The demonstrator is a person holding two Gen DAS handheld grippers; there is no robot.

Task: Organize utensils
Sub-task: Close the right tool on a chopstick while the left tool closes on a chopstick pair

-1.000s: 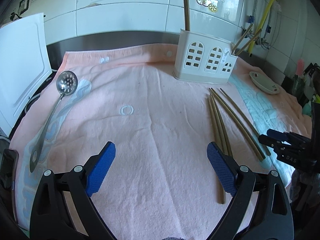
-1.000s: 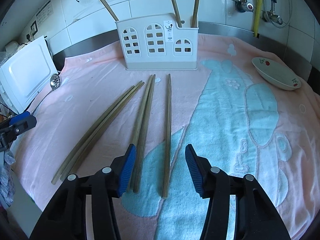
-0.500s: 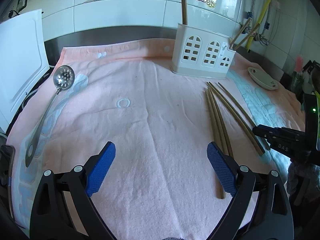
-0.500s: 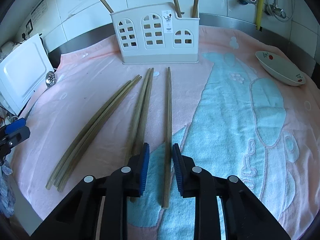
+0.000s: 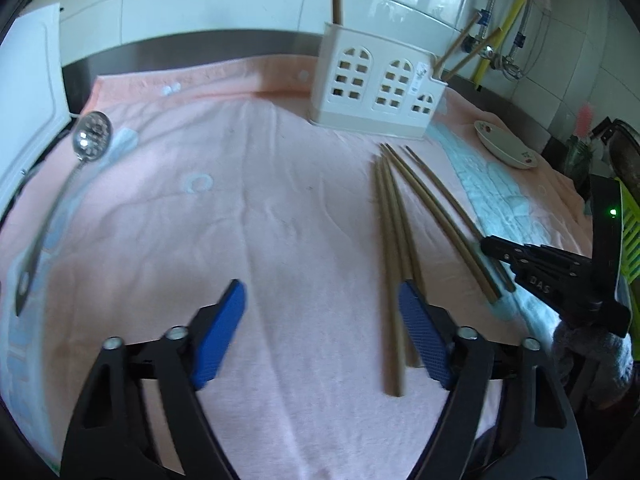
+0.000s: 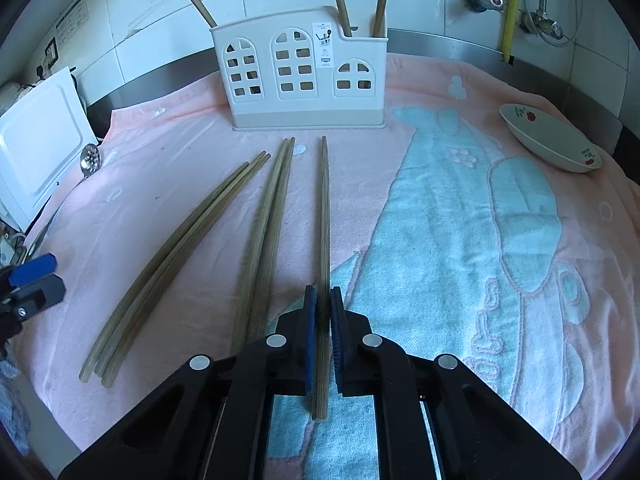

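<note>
Several long wooden chopsticks (image 6: 264, 232) lie on the pink towel (image 6: 180, 184) in front of a white utensil holder (image 6: 300, 80) that has three chopsticks standing in it. My right gripper (image 6: 323, 332) is shut on the near end of the rightmost single chopstick (image 6: 324, 216), which still lies along the towel. My left gripper (image 5: 320, 332) is open and empty above the towel; its right pad (image 5: 420, 336) is beside the left pair of chopsticks (image 5: 390, 240). A slotted metal spoon (image 5: 90, 140) lies at the towel's far left. The holder also shows in the left wrist view (image 5: 376, 88).
A small white dish (image 6: 552, 140) sits at the right on the towel. A white board (image 6: 36, 148) leans at the left edge. Tiled wall, taps and a yellow hose (image 6: 512, 4) stand behind the holder. The right gripper shows in the left wrist view (image 5: 560, 276).
My right gripper has closed from wide open onto the rightmost chopstick. My left gripper has narrowed somewhat and shifted closer to the left pair of chopsticks.
</note>
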